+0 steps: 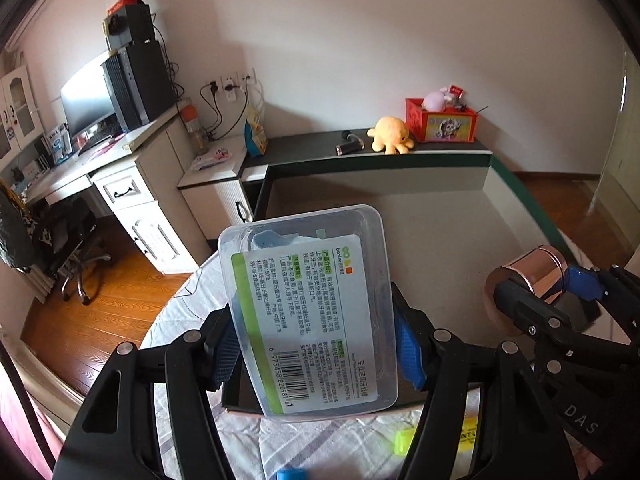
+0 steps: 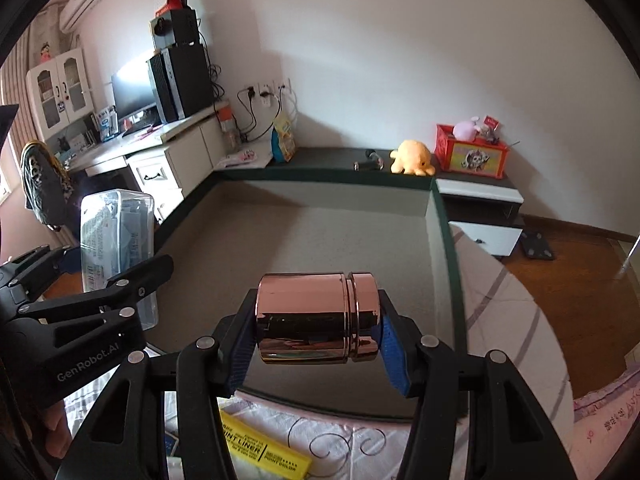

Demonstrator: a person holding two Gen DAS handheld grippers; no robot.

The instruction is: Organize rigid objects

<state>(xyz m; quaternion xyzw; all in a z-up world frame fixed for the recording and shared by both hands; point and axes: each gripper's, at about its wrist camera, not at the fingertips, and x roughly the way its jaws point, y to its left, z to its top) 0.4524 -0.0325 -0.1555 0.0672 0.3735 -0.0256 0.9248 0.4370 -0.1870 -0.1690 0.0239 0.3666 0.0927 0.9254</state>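
The left gripper [image 1: 316, 344] pinches a clear plastic box [image 1: 308, 312] between its blue pads [image 1: 408, 354], one pad on each long side. The box stands tilted up ahead of the fingers, its printed label [image 1: 304, 324] with a green stripe and a barcode facing back toward the camera. Something blue shows through the lid at the far end of the box.

Just to the right of it, the right gripper [image 2: 316, 344] clamps a rose-gold metal canister [image 2: 318, 318] lying on its side, one pad on the base and the other on the lid end. The shiny wall mirrors the room. From this gripper's view, the plastic box hangs off to the left, held up in the air and apart from the canister.

Below and ahead of both grippers lies a large shallow tray [image 2: 448, 232] with a dark green rim and a grey floor, resting on a bed [image 2: 500, 304] with a pale striped sheet. Both held things hover above the near part of that tray; neither touches it.

Under the right gripper, nearer than the tray's edge, a yellow marker pack [image 2: 260, 448] lies on the sheet. Beneath the left gripper a small yellow-green piece [image 1: 402, 442] and a blue piece [image 1: 292, 474] lie on the sheet too.

Far beyond the tray, a dark shelf carries a yellow plush octopus [image 1: 390, 134] and a red box [image 1: 440, 120].
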